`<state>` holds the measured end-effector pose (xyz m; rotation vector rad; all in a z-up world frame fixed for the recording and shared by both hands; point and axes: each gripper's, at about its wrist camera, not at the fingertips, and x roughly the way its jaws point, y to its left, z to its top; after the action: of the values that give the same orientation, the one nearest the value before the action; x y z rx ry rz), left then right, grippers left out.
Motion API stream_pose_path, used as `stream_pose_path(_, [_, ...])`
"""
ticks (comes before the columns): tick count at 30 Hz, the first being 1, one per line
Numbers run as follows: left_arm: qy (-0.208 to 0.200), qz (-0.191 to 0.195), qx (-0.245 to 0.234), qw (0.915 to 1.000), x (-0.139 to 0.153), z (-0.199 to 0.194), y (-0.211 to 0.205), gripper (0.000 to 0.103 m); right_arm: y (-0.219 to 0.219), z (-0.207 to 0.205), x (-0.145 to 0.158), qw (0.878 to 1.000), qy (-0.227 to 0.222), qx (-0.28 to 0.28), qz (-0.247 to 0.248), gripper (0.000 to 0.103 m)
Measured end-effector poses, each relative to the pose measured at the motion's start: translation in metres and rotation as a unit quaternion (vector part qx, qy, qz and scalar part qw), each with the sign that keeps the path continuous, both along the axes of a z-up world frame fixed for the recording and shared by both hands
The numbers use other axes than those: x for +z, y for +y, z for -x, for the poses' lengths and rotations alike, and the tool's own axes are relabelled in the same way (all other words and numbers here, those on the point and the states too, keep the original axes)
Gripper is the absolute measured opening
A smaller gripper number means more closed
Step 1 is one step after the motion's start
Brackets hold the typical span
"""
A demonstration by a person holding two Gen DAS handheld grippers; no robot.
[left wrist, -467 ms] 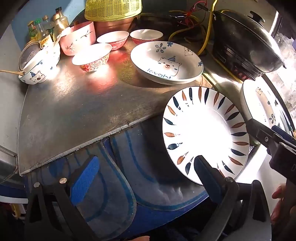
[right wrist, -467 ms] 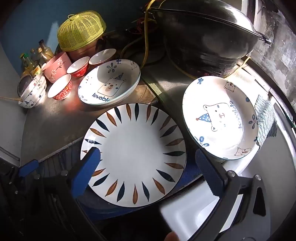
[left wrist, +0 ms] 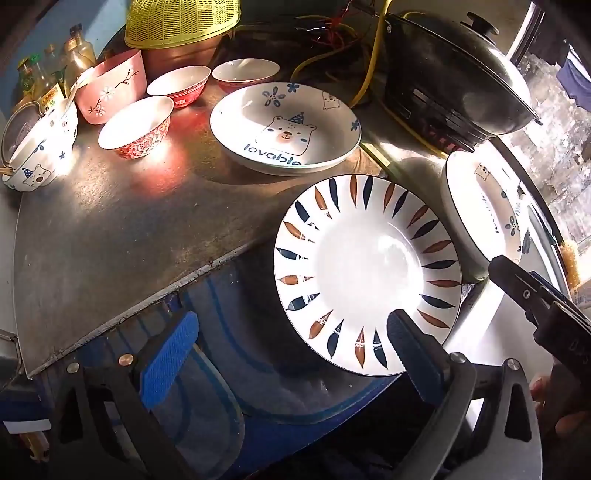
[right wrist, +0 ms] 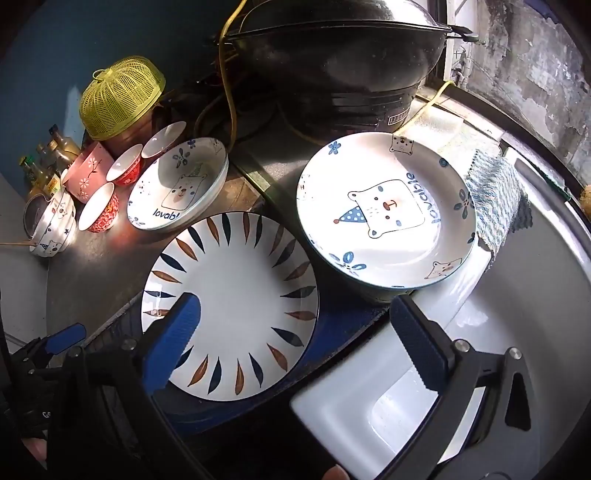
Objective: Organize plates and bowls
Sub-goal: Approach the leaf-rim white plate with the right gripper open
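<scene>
Left gripper (left wrist: 291, 345): black frame, blue ribbed pads; jaws spread wide, holding nothing. Its right pad overlaps the near rim of the leaf-pattern plate in the left wrist view; contact cannot be told.

Right gripper (right wrist: 295, 341): same build, jaws spread wide, gripping nothing. It hovers over the near edge of the leaf-pattern plate and a white glossy rectangular dish (right wrist: 380, 413) at near right.

Leaf-pattern plate (left wrist: 367, 275): round, glazed white ceramic with a ring of navy and rust leaf strokes. It lies flat at near centre, overhanging the metal counter's edge onto a blue surface.

Bear plate, right (right wrist: 386, 210): round, deep, white with a blue party-hat bear and "lovable" lettering. It sits raised, just right of the leaf-pattern plate, near the white sink basin (right wrist: 535, 314).

Bear plate, far (left wrist: 286, 133): same design, apparently stacked on another, on the counter beyond the leaf-pattern plate.

Red patterned bowls: three, small, round, white inside; nearest (left wrist: 136, 127) at far left, two more behind it.

Pink bowl (left wrist: 110, 86): floral branch motif, far left.

Bear bowls (left wrist: 40, 147): white with blue figures, nested and tilted, at the left edge.

Metal counter (left wrist: 110, 229): dull brushed sheet, sunlit.

Yellow mesh cover (left wrist: 181, 18): woven plastic dome, far.

Black wok with lid (left wrist: 458, 77): far right.

Knitted cloth (right wrist: 495, 203): blue-white, draped on the basin rim.
</scene>
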<state>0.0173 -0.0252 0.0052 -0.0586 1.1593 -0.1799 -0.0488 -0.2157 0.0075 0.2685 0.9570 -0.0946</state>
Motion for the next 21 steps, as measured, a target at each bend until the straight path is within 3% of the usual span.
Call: stream_pose_path(21, [-0.043,0.004,-0.037,0.9984,0.020,0.008,0.000,0.102,0.006,0.030,0.011,0.999,-0.016,-0.041,-0.002,0.103])
